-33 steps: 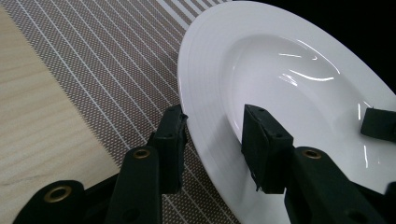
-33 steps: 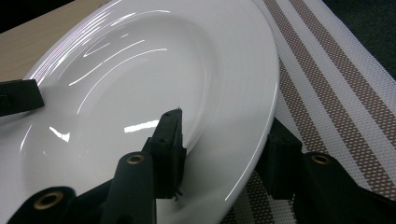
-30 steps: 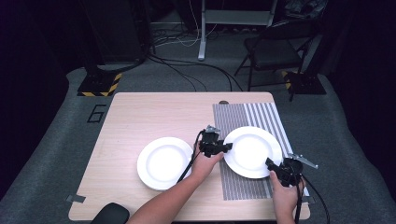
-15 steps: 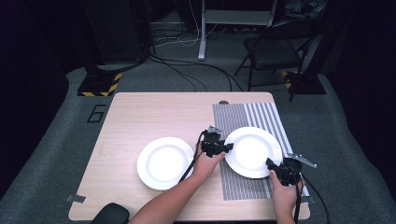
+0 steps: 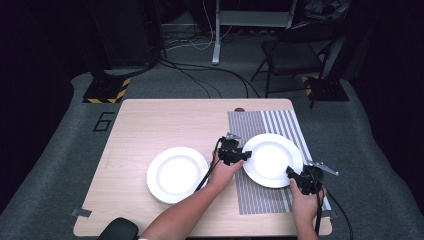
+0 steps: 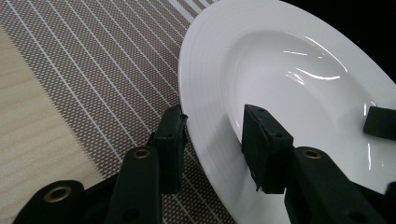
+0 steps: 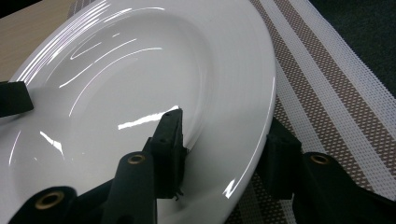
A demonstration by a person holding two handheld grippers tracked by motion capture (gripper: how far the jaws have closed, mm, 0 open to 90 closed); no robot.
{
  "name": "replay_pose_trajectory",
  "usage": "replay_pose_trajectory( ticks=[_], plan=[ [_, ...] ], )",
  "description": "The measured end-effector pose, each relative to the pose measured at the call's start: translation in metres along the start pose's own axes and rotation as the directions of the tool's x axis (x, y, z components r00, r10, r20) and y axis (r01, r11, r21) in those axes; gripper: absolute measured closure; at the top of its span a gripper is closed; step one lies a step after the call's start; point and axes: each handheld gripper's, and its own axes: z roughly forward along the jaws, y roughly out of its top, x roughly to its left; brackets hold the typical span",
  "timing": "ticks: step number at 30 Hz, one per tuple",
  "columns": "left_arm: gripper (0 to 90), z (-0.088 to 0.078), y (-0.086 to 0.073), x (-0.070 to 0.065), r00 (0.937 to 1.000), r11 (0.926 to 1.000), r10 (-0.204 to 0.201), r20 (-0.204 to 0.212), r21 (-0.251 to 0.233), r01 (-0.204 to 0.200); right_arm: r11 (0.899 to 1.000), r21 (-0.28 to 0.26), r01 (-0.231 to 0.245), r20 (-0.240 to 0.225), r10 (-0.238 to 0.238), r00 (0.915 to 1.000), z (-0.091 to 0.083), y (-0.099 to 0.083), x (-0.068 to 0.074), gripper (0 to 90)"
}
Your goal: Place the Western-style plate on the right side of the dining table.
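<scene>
A white plate (image 5: 272, 160) lies on a striped placemat (image 5: 260, 196) at the table's right side. My left gripper (image 5: 243, 155) is at the plate's left rim, open, with one jaw under the rim and the other over the plate (image 6: 289, 70). The rim passes through the gap of that gripper (image 6: 212, 116). My right gripper (image 5: 292, 172) is at the plate's near right rim and straddles it the same way. In the right gripper view it (image 7: 224, 126) stands open, one jaw on the plate (image 7: 140, 70) and one below the rim.
A second white plate (image 5: 177, 174) sits on the bare wooden table (image 5: 165, 125) to the left. The placemat (image 6: 93, 56) reaches the table's right edge. A folding chair (image 5: 292, 55) and cables (image 5: 200, 75) are on the floor beyond the table.
</scene>
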Motion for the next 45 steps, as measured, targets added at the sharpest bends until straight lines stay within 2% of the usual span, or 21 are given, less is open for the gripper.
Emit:
replay_pose_trajectory(
  ticks=[4, 10, 16, 18, 21, 28, 33, 40, 45],
  plan=[
    [60.0, 0.002, 0.0, 0.002, 1.0, 1.0, -0.003, 0.0, 0.003, 0.003, 1.0, 0.002, -0.004, 0.001, 0.004, 1.0, 0.003, 0.001, -0.001, 55.9],
    [59.7, 0.008, -0.002, 0.004, 1.0, 0.9999, -0.001, -0.006, 0.016, 0.001, 1.0, 0.006, 0.001, 0.027, -0.001, 0.9996, 0.009, 0.002, -0.001, 56.1],
    [59.5, 0.012, -0.003, 0.007, 0.9999, 0.9997, -0.001, -0.011, 0.023, 0.001, 1.0, 0.013, -0.01, 0.019, 0.01, 0.9998, 0.014, 0.002, -0.003, 56.2],
    [59.3, 0.014, -0.003, 0.007, 0.9999, 0.9999, -0.01, -0.01, 0.008, 0.01, 1.0, 0.013, -0.009, 0.018, 0.009, 0.9998, 0.015, 0.001, -0.004, 55.9],
    [59.3, 0.014, -0.003, 0.007, 1.0, 1.0, -0.004, -0.002, 0.006, 0.004, 0.999, 0.018, -0.027, 0.011, 0.027, 0.9996, 0.015, 0.002, -0.005, 55.8],
    [59.6, 0.014, -0.003, 0.006, 1.0, 1.0, 0.004, -0.004, 0.004, -0.004, 0.999, 0.024, -0.029, 0.004, 0.029, 0.9996, 0.018, -0.002, -0.008, 54.6],
    [59.1, 0.016, -0.002, 0.007, 0.9998, 0.9999, -0.012, 0.014, 0.007, 0.012, 0.999, 0.031, -0.015, 0.016, 0.015, 0.9998, 0.019, 0.001, -0.008, 54.5],
    [58.5, 0.017, 0.003, 0.006, 0.9999, 0.9997, -0.011, 0.009, 0.023, 0.01, 0.999, 0.034, -0.012, 0.014, 0.012, 0.9998, 0.021, 0.003, -0.01, 54.3],
    [56.9, 0.016, 0.003, 0.007, 0.9999, 0.9998, -0.006, 0.013, 0.019, 0.005, 0.999, 0.041, -0.005, -0.008, 0.005, 1.0, 0.019, 0.003, -0.012, 51.4]
  ],
)
